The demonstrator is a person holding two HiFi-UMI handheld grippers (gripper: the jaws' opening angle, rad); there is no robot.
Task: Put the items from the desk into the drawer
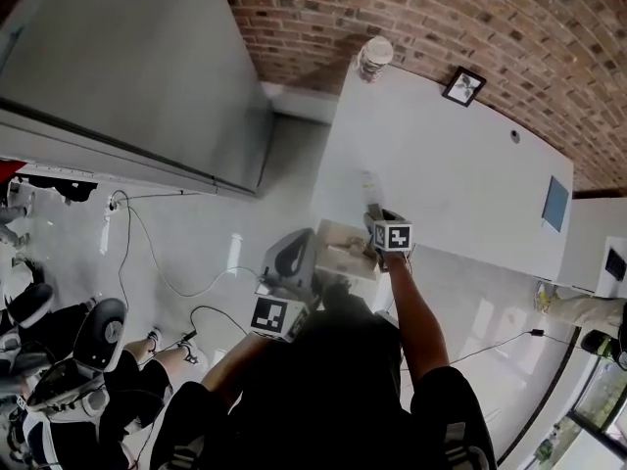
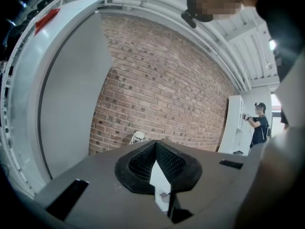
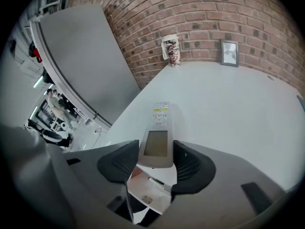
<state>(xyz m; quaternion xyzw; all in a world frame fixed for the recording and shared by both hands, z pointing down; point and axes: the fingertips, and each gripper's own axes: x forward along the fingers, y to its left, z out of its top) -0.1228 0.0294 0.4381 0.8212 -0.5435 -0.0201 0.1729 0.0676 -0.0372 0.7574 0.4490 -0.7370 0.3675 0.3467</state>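
**Right gripper [image 3: 156, 149] clamped on a white remote [image 3: 157, 128] at the desk edge; left gripper [image 2: 155, 143] closed, empty.**

Remote: slim, smooth plastic slab. Its grey screen end sits between the ribbed black pads, which press on both long sides. Its button rows run toward 12 o'clock over the matte white desk [image 3: 228, 109].
Only the right gripper view shows into the open drawer [image 3: 143, 191], at 6 o'clock under the jaws: pale floor, a thin dark stick [image 3: 157, 182], a small square bit.
Head view places the drawer at 9 o'clock of that gripper.
A patterned lidded cup [image 3: 171, 49] and a framed picture [image 3: 229, 53] stand at 12–1 o'clock against the rough brick wall [image 3: 200, 13].
Left gripper view: pads tip to tip, facing brick.
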